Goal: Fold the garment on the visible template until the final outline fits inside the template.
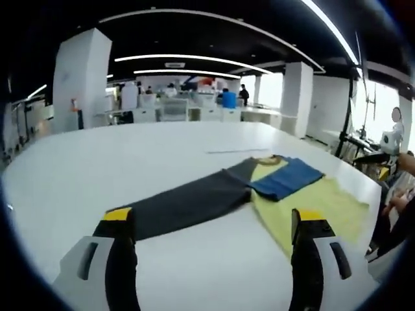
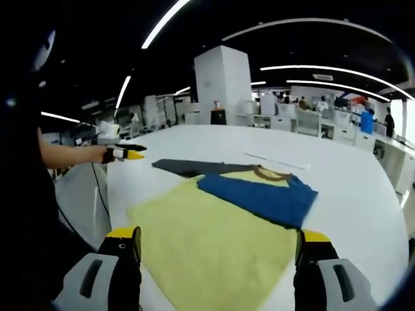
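Big white bench (image 1: 97, 168) first, taking up most of an open office floor. Sitting on it toward the far right in the left gripper view: the garment (image 2: 214, 240), a long-sleeve top with a pale yellow body, laid flat. Blue sleeve (image 2: 256, 197) folded across the chest just below the brown collar (image 2: 271, 173), looks like one fold done. Dark grey sleeve (image 1: 188, 204) stretched straight out to the side, probably next in line to get folded in. Thin pale strip (image 1: 237, 151) lying on the bench beyond the collar, maybe a template edge, hard to say; no clear template outline otherwise.

Left gripper (image 1: 214, 236) hanging back from the grey cuff, jaws spread apart and gripping nothing. Right gripper (image 2: 217, 249) low over the yellow hem, jaws likewise wide and empty. Seen in the right gripper view too: left gripper's yellow tip out past the grey cuff.

No readable brands, labels or text anywhere.
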